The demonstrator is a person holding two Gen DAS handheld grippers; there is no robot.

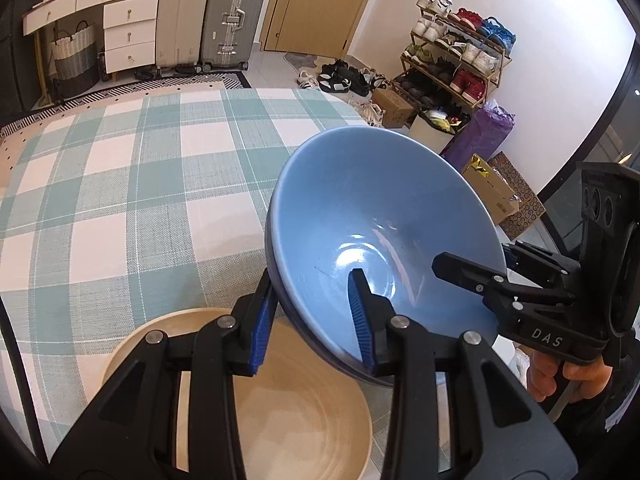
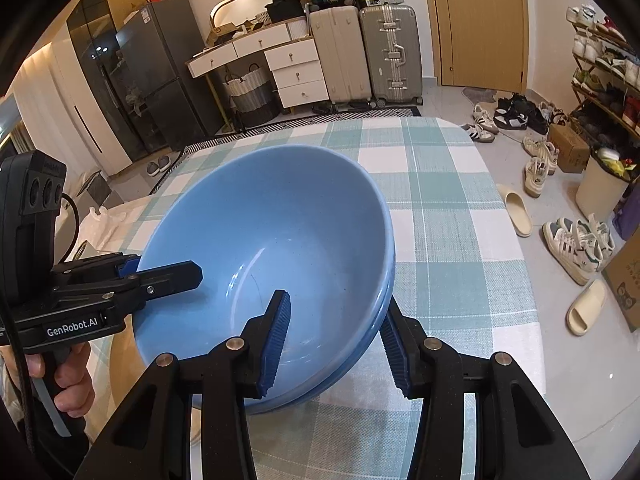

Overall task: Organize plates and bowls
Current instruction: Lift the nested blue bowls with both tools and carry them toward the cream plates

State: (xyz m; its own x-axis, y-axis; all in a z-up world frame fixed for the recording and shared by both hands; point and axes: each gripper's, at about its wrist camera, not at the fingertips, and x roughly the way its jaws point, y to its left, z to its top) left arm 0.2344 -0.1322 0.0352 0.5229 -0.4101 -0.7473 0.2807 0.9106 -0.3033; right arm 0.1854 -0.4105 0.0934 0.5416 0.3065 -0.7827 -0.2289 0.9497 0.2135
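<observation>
Two nested blue bowls (image 1: 372,216) (image 2: 272,232) hang tilted above the checked tablecloth, held from both sides. My left gripper (image 1: 312,320) is shut on their near rim, one blue pad inside and one outside. My right gripper (image 2: 336,344) clamps the opposite rim the same way, with its pads pressing on the wall. Each gripper shows in the other's view: the right gripper (image 1: 472,276) at the far rim, the left gripper (image 2: 168,276) at the left rim. Below the bowls a wide beige dish (image 1: 312,416) rests on the table.
The table's teal-and-white cloth (image 2: 440,240) stretches ahead, and its right edge drops to a floor strewn with shoes (image 2: 576,240) and slippers. A shoe rack (image 1: 456,60), boxes and suitcases (image 2: 368,52) stand beyond. A hand (image 2: 68,376) grips the left tool.
</observation>
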